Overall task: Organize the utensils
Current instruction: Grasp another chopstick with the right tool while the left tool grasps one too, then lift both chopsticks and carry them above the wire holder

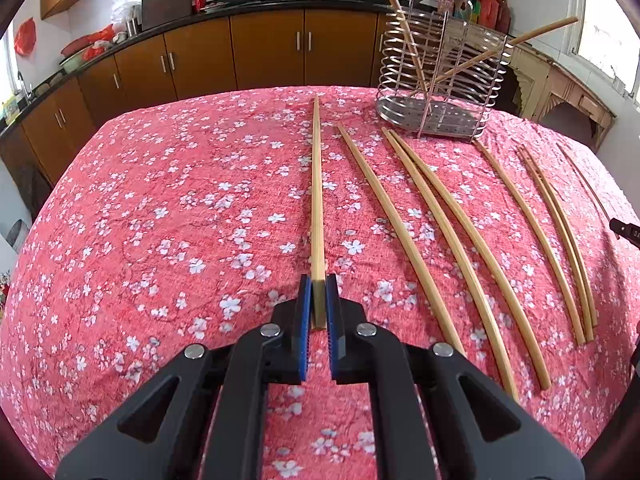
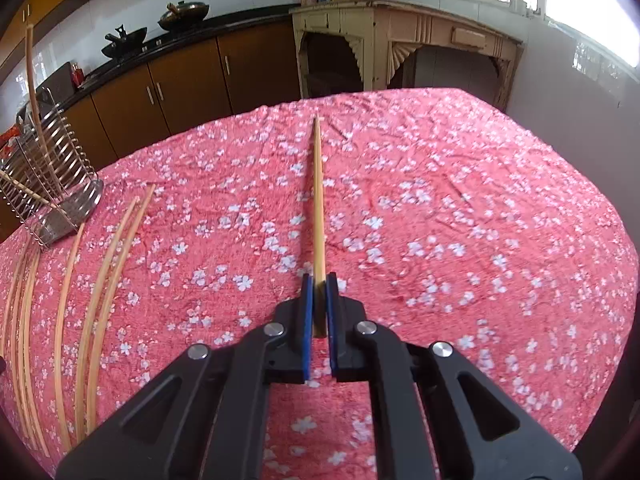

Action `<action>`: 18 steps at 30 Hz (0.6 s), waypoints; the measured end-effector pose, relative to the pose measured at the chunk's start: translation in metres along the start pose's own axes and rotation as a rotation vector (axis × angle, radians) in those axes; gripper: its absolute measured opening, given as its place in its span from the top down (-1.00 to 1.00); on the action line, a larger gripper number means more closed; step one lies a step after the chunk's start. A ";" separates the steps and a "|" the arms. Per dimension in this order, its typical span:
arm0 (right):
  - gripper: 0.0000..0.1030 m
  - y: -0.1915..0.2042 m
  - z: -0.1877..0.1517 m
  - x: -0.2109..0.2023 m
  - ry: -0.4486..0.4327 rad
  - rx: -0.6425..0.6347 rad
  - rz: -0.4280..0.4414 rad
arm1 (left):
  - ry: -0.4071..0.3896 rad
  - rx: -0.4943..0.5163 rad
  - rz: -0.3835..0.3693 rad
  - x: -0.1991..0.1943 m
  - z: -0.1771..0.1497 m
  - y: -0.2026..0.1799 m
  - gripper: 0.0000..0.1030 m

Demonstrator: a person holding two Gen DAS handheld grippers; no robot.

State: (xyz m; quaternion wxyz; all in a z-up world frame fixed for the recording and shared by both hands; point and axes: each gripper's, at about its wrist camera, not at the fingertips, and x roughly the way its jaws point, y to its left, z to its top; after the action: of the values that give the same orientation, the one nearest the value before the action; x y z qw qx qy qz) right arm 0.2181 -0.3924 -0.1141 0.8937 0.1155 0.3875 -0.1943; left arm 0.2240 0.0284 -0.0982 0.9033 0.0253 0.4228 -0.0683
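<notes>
Setting: kitchen with brown cabinets [image 1: 264,48]; a table under a pink floral cloth [image 1: 160,208] carries the work.
Left gripper: left gripper [image 1: 319,312] clamped on the butt end of one chopstick [image 1: 317,200], which points away over the cloth.
Right gripper: right gripper [image 2: 319,312] likewise clamped on another chopstick [image 2: 318,208], angled forward and down.
Holder: wire utensil holder [image 1: 440,76] stands at the far side, two chopsticks [image 1: 404,20] already leaning inside.
Remaining: a row of loose chopsticks [image 1: 440,216] lies on the cloth between the two grippers, near the holder.
Progress: early, judging by counts; two stowed, two in hand, roughly seven left.
</notes>
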 end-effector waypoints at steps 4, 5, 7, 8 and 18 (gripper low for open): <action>0.86 -0.005 0.004 -0.022 -0.069 -0.001 -0.006 | -0.051 0.000 -0.021 -0.016 -0.001 0.005 0.86; 0.86 -0.006 0.005 -0.028 -0.090 0.000 -0.005 | -0.067 0.000 -0.026 -0.021 0.000 0.005 0.86; 0.86 -0.007 0.007 -0.039 -0.127 -0.001 -0.008 | -0.108 0.003 -0.036 -0.032 0.002 0.005 0.86; 0.86 -0.008 0.008 -0.044 -0.143 -0.003 -0.010 | -0.129 0.005 -0.041 -0.037 0.002 0.006 0.86; 0.86 -0.006 0.027 -0.084 -0.311 -0.011 0.011 | -0.321 -0.026 -0.033 -0.075 0.016 0.007 0.86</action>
State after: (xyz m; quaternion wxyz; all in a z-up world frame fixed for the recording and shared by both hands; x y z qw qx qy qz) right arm 0.1807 -0.3856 -0.0348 0.9447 0.0812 0.2447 -0.2027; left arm 0.1897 0.0410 -0.0307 0.9582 -0.0047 0.2745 -0.0810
